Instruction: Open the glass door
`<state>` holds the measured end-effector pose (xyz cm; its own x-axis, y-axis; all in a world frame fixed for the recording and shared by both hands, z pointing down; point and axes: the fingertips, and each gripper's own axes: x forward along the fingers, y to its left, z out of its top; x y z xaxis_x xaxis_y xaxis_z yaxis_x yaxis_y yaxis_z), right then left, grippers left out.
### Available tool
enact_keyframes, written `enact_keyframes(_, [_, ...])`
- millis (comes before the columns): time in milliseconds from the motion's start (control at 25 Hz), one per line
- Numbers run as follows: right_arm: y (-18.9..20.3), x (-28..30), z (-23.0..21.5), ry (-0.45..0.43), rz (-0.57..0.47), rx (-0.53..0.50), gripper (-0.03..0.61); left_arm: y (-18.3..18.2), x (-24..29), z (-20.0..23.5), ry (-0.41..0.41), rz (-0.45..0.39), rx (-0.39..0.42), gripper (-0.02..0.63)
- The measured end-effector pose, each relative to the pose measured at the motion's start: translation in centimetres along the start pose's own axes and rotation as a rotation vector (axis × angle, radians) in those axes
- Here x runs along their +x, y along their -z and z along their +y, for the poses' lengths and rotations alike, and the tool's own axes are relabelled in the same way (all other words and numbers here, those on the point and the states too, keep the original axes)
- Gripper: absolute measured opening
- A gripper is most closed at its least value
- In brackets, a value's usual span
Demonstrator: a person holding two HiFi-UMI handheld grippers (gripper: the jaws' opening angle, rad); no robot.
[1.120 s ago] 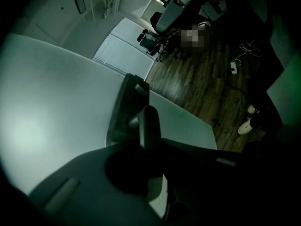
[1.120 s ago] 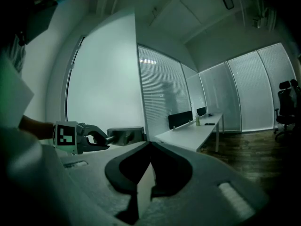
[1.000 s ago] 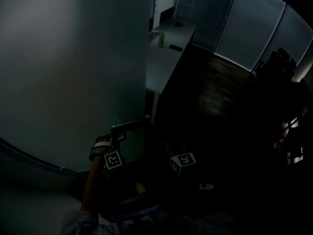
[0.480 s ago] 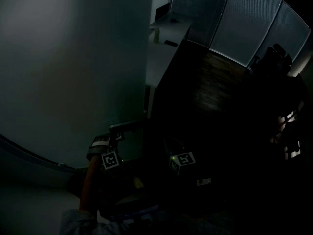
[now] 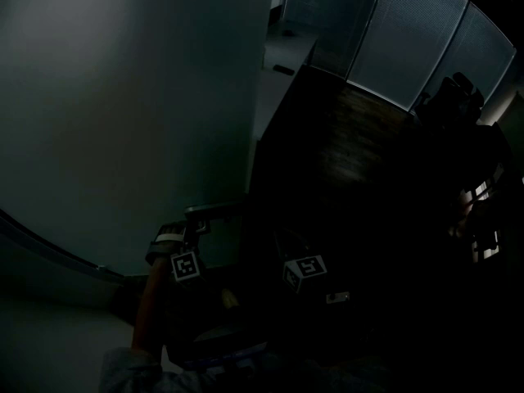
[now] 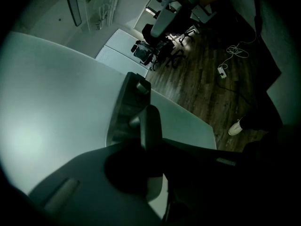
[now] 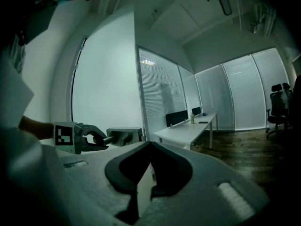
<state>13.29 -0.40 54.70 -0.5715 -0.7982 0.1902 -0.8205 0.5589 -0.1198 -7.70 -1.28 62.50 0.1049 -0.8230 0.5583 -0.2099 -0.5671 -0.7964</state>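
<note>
Right gripper (image 7: pixel 148 171) dark in head view (only its marker cube (image 5: pixel 304 273) shows), desk (image 7: pixel 188 131) items too small

No writing can be read in any view.
The left marker cube (image 5: pixel 187 266) and the right marker cube (image 5: pixel 306 270) bear black-and-white square code patterns, not letters or digits; the right gripper view shows the left cube's pattern again, equally wordless; everything else is too dark to show print.

Dim office, dark wood floor (image 5: pixel 360 137), white desk (image 7: pixel 188 131), seemingly blind-covered windows (image 7: pixel 157 93).
</note>
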Motion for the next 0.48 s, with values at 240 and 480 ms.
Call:
enact_keyframes(240, [1.1, -2.8, 0.8, 0.011, 0.009, -0.003, 0.002, -0.7, -1.9, -1.6, 0.002, -0.02, 0.012, 0.063])
enact_keyframes(480, [1.8, -4.7, 1.5, 0.027, 0.004, 0.002, 0.002, -0.8, -3.3, -3.0, -0.006, -0.034, 0.035, 0.063])
